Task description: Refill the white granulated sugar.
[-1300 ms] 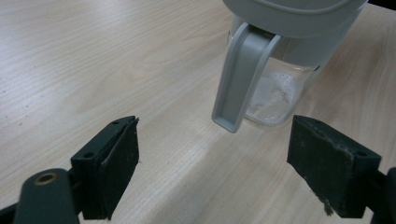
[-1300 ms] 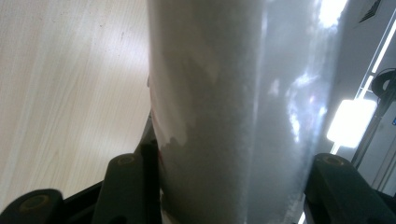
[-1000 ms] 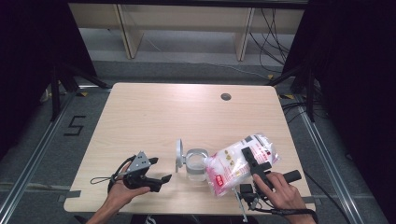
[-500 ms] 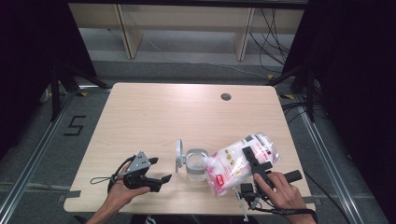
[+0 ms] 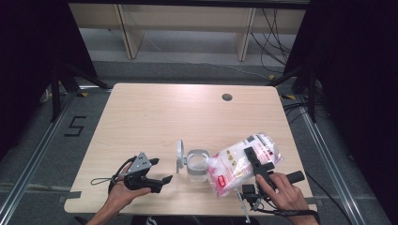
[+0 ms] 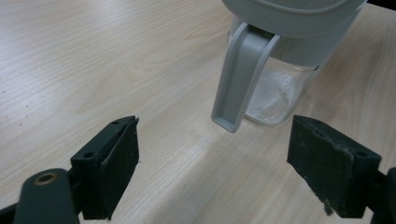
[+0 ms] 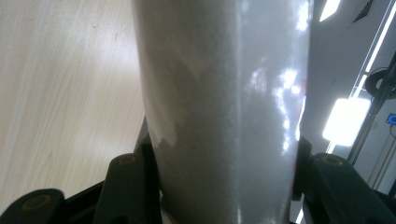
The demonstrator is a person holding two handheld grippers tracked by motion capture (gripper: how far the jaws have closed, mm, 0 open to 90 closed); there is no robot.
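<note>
An open glass jar (image 5: 197,164) stands near the table's front, its grey hinged lid (image 5: 179,155) flipped up on its left side. A little white powder lies in the jar (image 6: 275,91), and the lid's grey clasp (image 6: 240,74) hangs down in front of it. My right gripper (image 5: 256,159) is shut on a clear bag of white powder (image 5: 239,161) with a red label, tilted so its left end reaches the jar's right rim. The bag (image 7: 219,102) is pinched between both jaws. My left gripper (image 5: 164,180) rests open left of the jar, its jaws (image 6: 229,172) holding nothing.
The light wooden table (image 5: 187,117) has a round cable hole (image 5: 227,97) at the back right. A cable loop (image 5: 101,180) trails left from the left gripper. Wooden shelving (image 5: 187,28) stands behind the table and black curtains hang on both sides.
</note>
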